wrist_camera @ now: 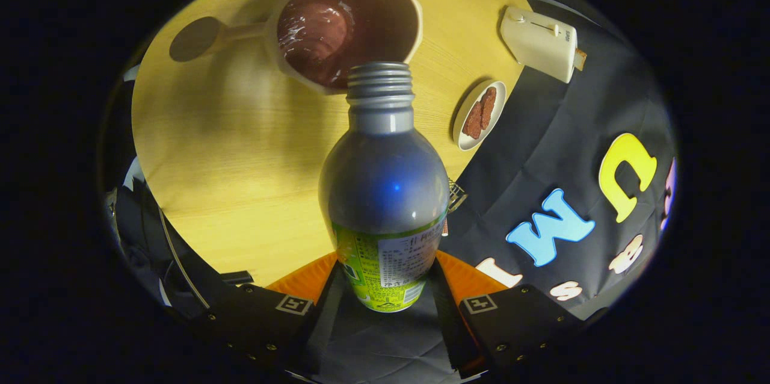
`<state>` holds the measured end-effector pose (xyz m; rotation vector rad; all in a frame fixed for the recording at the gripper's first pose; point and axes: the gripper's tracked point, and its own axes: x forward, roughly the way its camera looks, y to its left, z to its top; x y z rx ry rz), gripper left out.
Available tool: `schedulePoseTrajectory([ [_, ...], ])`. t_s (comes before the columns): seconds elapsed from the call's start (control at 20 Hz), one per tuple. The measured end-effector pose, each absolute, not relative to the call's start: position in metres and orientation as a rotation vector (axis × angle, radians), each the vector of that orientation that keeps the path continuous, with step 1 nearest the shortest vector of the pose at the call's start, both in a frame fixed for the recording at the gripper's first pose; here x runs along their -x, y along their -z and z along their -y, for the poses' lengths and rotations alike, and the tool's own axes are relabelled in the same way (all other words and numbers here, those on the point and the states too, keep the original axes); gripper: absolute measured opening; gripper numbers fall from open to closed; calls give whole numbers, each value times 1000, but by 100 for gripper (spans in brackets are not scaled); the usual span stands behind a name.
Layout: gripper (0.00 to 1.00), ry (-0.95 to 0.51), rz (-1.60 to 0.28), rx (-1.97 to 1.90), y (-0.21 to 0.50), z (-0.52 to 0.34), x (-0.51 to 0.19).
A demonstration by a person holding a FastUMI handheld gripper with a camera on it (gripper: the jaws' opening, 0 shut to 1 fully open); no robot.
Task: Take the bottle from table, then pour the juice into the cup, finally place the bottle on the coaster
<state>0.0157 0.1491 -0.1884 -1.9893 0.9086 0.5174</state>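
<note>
My gripper [384,288] is shut on a silver bottle [383,185] with a green label, both fingers pressing its lower body. The bottle is uncapped and tipped forward, its threaded mouth [379,80] sitting at the near rim of a pale cup [349,26] with a handle. Dark reddish juice fills the cup's inside and looks wet and glossy. A dark round coaster [196,38] lies on the yellow table just past the cup's handle, with nothing on it.
The round wooden table [240,149] carries a small white dish [479,114] with brown pieces, beside the bottle's neck. A cream box-shaped device [539,42] sits at the table edge beyond the dish. Black cloth wall hangs past the table's edge.
</note>
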Motion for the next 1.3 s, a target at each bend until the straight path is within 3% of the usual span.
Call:
schedulePoseTrajectory([
  [1.3,76,-521,-909,948,252,-148,15],
])
